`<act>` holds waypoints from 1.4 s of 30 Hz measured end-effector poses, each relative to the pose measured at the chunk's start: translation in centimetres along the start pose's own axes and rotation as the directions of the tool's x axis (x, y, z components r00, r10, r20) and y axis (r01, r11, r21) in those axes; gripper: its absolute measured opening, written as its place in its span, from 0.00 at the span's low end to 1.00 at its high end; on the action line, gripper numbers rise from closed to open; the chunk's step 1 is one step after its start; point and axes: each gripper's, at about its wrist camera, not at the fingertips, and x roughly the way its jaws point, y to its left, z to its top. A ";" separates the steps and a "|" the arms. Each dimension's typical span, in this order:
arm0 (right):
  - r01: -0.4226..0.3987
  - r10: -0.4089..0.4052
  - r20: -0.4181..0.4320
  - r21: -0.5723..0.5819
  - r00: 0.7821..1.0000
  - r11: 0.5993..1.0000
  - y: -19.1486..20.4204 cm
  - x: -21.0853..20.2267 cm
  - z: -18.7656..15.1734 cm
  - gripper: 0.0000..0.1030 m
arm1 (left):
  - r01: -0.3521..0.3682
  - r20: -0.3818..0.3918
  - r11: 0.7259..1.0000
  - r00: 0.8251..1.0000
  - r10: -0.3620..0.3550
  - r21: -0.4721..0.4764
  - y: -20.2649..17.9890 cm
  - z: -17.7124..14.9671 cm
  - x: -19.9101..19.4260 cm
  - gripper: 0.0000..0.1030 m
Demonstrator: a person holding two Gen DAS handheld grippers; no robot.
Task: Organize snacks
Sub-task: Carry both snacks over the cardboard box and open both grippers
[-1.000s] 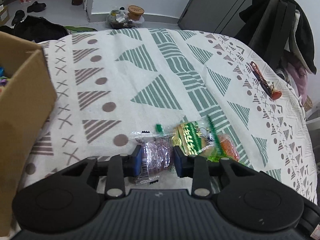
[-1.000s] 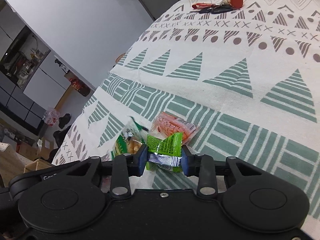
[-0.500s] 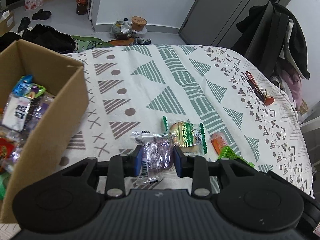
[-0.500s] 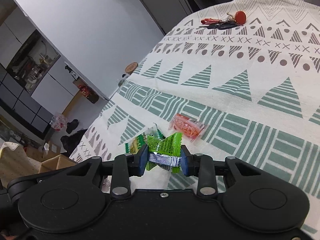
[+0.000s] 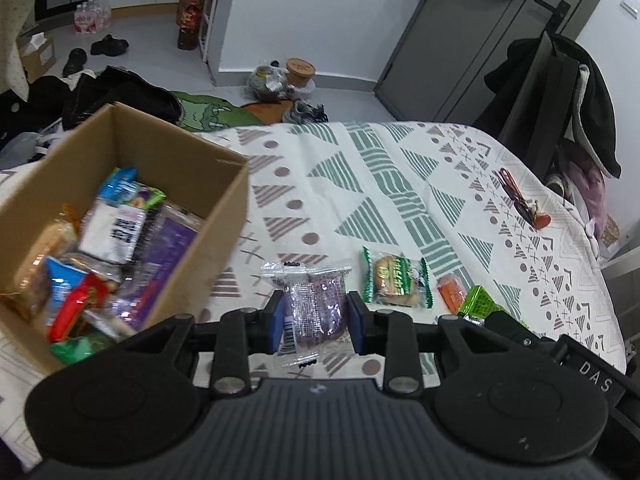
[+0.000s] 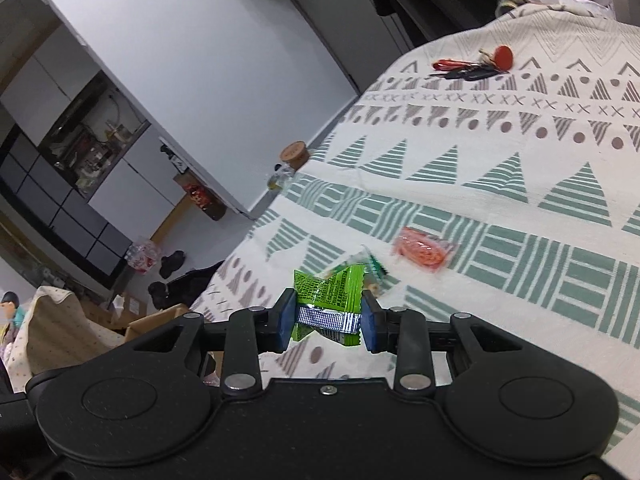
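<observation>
Room: bare patterned tablecloth (image 5: 360, 184) stretches beyond the open brown cardboard box (image 5: 224, 216) of snacks.
Left gripper (image 5: 316, 318): pinches a clear-wrapped purple snack (image 5: 316, 304) just beside the box's near wall.
Right gripper (image 6: 326, 318): clamps a crumpled green foil packet (image 6: 332, 292).
Left view only: box contents, green-edged bun packet (image 5: 396, 278).
Both views: orange sachet (image 6: 420, 250), red keys (image 6: 476, 66) far from the box.

A lived-in home: a table under a patterned tablecloth (image 5: 360, 184) stands near a grey door (image 5: 472, 32). Coats hang on a chair (image 5: 560, 92) beside the table, shoes (image 5: 108, 45) lie on the floor beyond it, and keys (image 6: 472, 68) rest on the cloth.
</observation>
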 end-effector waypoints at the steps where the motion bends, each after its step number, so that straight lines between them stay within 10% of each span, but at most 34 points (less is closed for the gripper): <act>1: -0.005 0.005 0.003 -0.001 1.000 1.000 0.2 -0.2 0.0 0.32 | -0.003 0.007 1.000 1.000 0.003 -0.001 0.3 0.0 -0.4 0.30; 21: -0.139 0.141 0.002 -0.123 0.990 0.983 6.1 -1.9 -1.9 0.32 | -0.065 0.083 0.997 0.994 0.069 -0.048 6.3 2.7 -6.3 0.30; 42: -0.123 0.114 -0.085 -0.111 0.990 0.986 13.0 -0.1 -3.7 0.32 | -0.092 -0.060 0.992 0.994 0.087 -0.083 12.5 6.2 -6.9 0.30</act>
